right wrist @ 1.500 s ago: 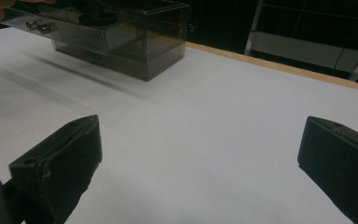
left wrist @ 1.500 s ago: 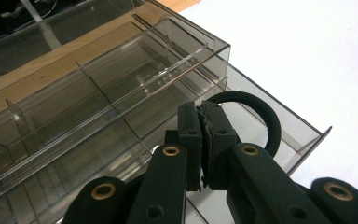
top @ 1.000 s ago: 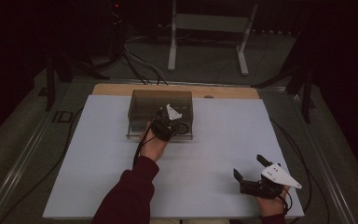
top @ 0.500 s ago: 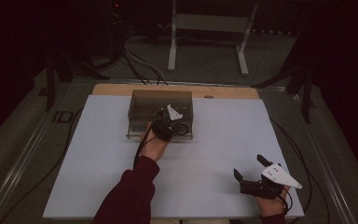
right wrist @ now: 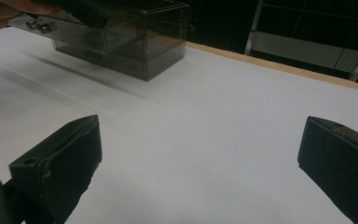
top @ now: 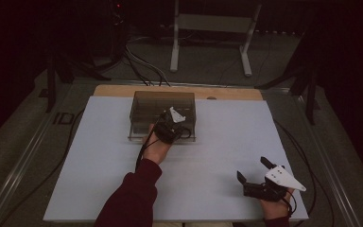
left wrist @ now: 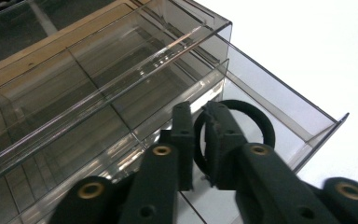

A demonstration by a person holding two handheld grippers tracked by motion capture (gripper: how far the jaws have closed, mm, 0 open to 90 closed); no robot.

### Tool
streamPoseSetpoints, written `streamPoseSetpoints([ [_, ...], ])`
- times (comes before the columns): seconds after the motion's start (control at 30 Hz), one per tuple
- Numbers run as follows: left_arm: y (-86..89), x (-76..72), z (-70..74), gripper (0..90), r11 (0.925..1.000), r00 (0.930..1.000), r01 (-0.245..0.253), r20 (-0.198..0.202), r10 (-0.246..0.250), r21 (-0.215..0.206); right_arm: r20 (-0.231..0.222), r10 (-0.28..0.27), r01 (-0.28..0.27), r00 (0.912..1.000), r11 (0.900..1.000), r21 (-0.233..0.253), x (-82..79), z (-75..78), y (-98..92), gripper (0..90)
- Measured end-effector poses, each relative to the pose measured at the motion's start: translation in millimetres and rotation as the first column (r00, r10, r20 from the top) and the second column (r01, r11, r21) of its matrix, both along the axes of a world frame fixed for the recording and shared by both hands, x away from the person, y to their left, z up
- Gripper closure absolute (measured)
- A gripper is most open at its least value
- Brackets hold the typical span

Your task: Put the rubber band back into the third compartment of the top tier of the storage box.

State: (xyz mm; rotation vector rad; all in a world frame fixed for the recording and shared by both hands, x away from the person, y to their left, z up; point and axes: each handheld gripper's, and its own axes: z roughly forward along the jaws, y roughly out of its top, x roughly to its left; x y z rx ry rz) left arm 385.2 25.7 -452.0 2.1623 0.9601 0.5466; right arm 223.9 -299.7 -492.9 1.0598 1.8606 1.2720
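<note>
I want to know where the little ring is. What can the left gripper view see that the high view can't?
The left gripper view alone shows a black ring pinched between the left gripper jaws, over the pulled-out drawer of the clear box. The high view alone shows the whole white table, the person's red sleeve and the right gripper, open and apart from the box. Both show the left gripper at the clear box.

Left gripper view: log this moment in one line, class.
left gripper shut on black ring | over open drawer | right gripper open, idle
</note>
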Motion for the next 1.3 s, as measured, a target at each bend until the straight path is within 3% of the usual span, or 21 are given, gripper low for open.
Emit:
streamPoseSetpoints([
  [0.2, 1.7, -3.0, 3.7, 67.1, 0.9995, 0.9999, 0.008, 0.007, -0.008, -0.032, -0.001, 0.0, 0.0, 1.0, 1.0, -0.001, 0.0, -0.1, 0.3, 0.2],
  [0.23, 2.6, -4.3, 6.1, 62.5, 0.9985, 0.9999, 0.004, 0.014, -0.004, -0.054, -0.001, 0.0, 0.0, 1.0, 1.0, -0.001, 0.1, -0.1, 0.2, 0.2],
  [0.4, 6.5, -6.4, 11.1, 54.1, 0.9963, 0.9996, 0.0, 0.028, 0.002, -0.086, -0.002, 0.0, 0.0, 1.0, 1.0, -0.001, -0.1, -0.1, 0.4, 0.2],
  [0.53, 11.0, -7.7, 15.9, 44.7, 0.9931, 0.9989, -0.029, 0.034, 0.033, -0.114, -0.001, 0.0, 0.0, 1.0, 1.0, -0.001, -0.1, -0.1, 0.4, 0.2],
  [0.67, 17.3, -10.5, 22.1, 40.1, 0.9851, 0.998, -0.04, 0.041, 0.047, -0.167, -0.001, 0.0, 0.0, 1.0, 1.0, -0.001, -0.1, -0.1, 0.6, 0.2],
  [0.8, 26.3, -17.0, 31.0, 26.6, 0.974, 0.9953, -0.049, 0.071, 0.066, -0.221, -0.001, 0.0, 0.0, 1.0, 1.0, -0.001, -0.1, -0.1, 0.5, 0.2],
  [1.03, 40.8, -25.8, 39.9, 1.5, 0.9652, 0.9891, -0.046, 0.124, 0.08, -0.257, -0.001, 0.0, 0.0, 1.0, 1.0, -0.001, -0.1, -0.1, 0.7, 0.2],
  [1.3, 63.1, -35.4, 45.4, 0.5, 0.9581, 0.985, -0.041, 0.149, 0.087, -0.284, -0.001, 0.0, 0.0, 1.0, 1.0, -0.002, 0.0, -0.4, 0.8, 0.2],
])
